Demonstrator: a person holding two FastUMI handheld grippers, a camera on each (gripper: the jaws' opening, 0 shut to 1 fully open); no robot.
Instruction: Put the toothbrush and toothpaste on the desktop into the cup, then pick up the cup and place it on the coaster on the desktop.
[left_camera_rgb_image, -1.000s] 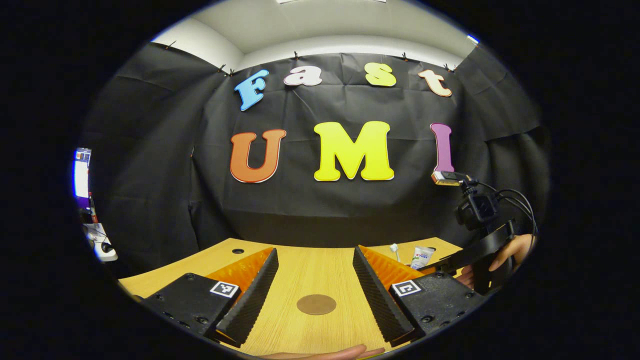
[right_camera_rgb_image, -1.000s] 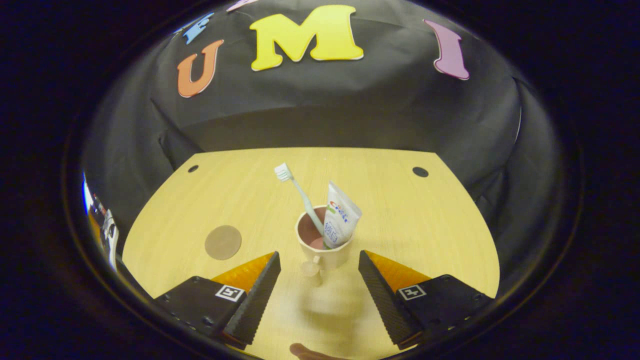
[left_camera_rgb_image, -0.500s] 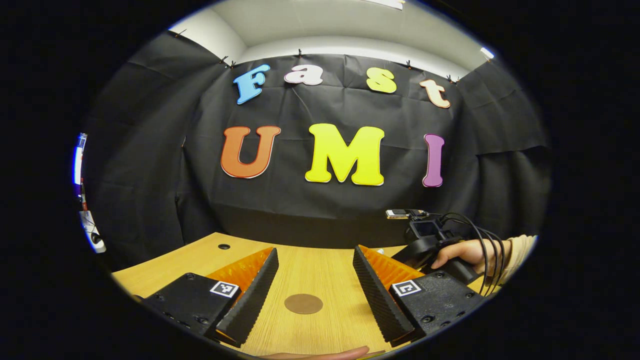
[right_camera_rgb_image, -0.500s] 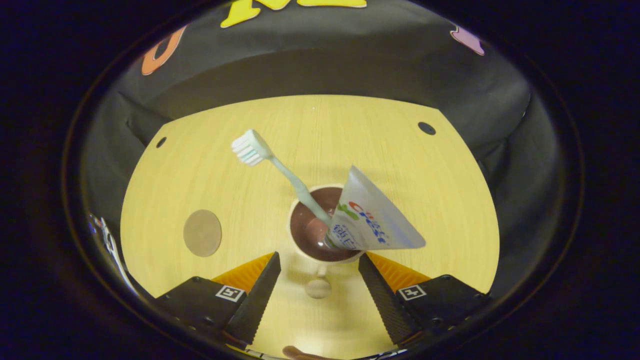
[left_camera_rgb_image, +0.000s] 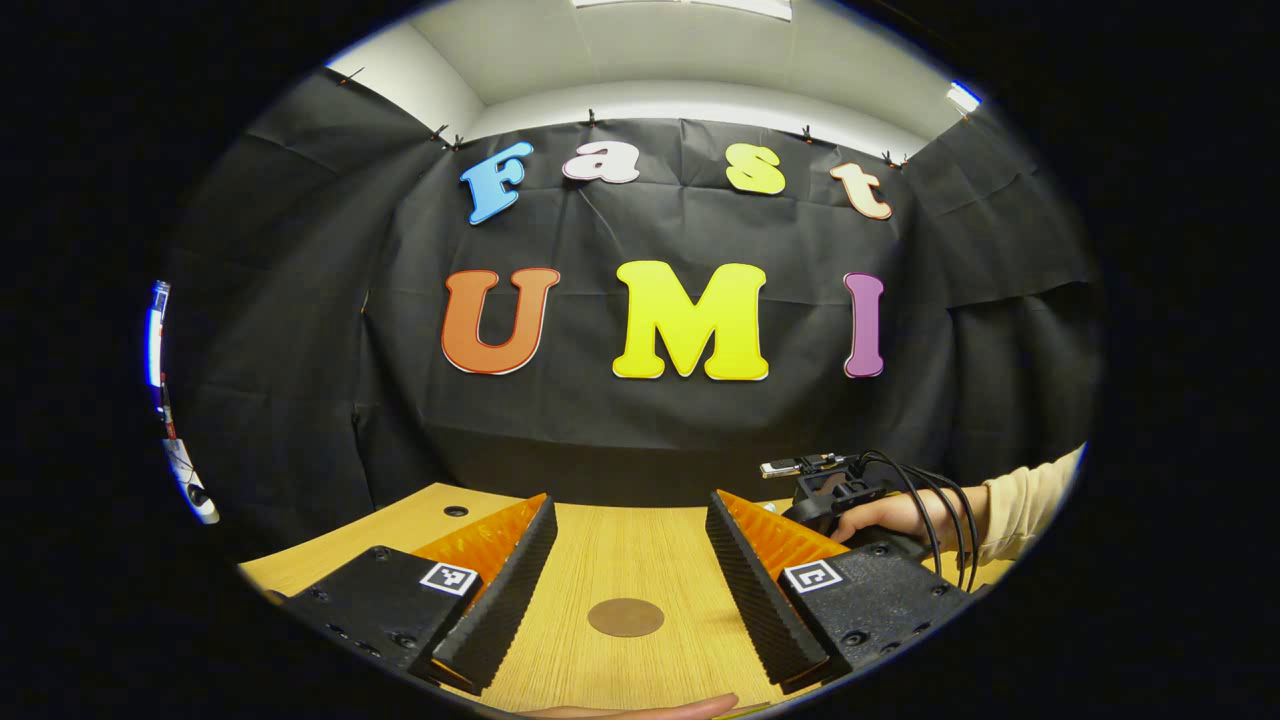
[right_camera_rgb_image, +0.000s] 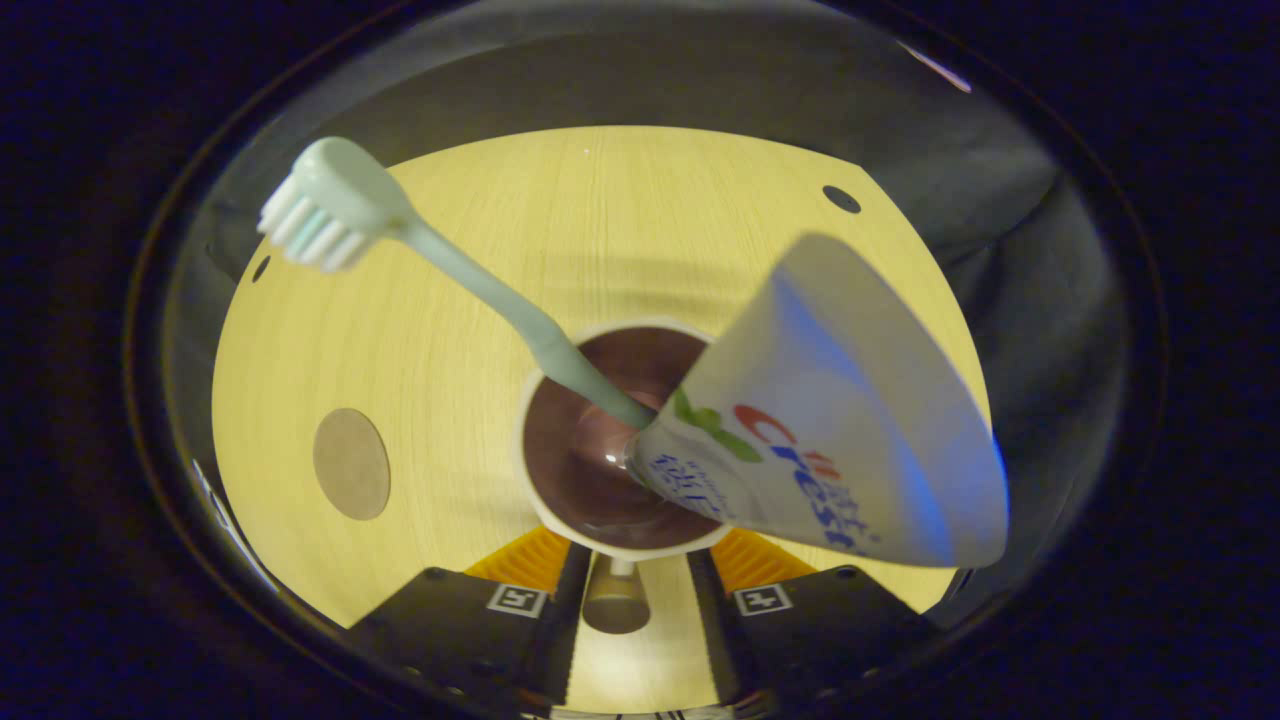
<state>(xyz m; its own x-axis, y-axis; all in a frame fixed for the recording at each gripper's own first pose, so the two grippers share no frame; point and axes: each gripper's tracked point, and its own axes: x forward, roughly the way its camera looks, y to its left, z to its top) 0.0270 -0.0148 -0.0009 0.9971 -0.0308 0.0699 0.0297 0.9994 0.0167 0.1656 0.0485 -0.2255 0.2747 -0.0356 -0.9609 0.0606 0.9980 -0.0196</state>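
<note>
We see the right gripper (right_camera_rgb_image: 617, 600) narrowed around the handle of the cream, brown-lined cup (right_camera_rgb_image: 560, 520), contact unclear; left gripper (left_camera_rgb_image: 630, 575) gapes wide above the round brown coaster (left_camera_rgb_image: 626, 617).

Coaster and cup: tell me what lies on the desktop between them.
Nothing. In the right gripper view, bare wooden desktop separates the coaster from the cup, which holds the toothbrush and toothpaste.

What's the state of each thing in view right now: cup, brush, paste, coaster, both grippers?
Cream cup with brown inside: upright on the wooden desk, not on the coaster.
Pale green toothbrush: in the cup, head up, leaning.
White toothpaste tube: in the cup, leaning.
Round brown coaster: bare.
Right gripper: fingers narrowed around the cup's handle, contact unclear.
Left gripper: open, holding nothing.
</note>
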